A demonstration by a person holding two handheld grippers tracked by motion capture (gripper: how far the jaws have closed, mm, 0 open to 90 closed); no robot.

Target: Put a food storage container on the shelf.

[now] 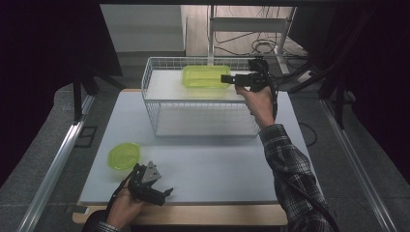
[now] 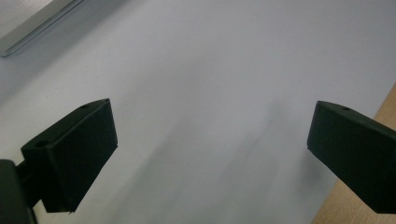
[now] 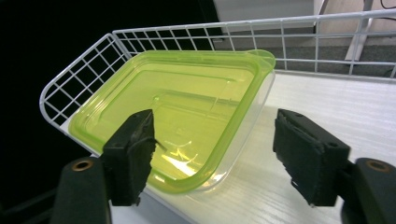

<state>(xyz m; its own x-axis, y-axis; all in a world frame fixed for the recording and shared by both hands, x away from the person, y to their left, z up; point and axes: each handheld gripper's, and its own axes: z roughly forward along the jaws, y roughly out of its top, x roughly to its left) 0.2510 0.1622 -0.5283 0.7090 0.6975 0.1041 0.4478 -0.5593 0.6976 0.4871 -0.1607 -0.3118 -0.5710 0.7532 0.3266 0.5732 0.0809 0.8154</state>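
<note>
Left gripper [image 1: 162, 192] rests low on the table [image 1: 217, 164], jaws wide apart, nothing between them; round green lid [image 1: 124, 155] lies just beside it. Right gripper [image 1: 224, 79] hangs at the wire basket [image 1: 159, 65], jaws parted and not pressing on the green container [image 3: 173, 112], which sits on the basket's upper shelf. Container looks light, thin-walled, smooth, probably slippery and flexing; best pinched across the near rim corner.

A lab: dark curtains [image 1: 53, 43], floor cables [image 1: 263, 46], bare test table [image 1: 217, 164]
</note>
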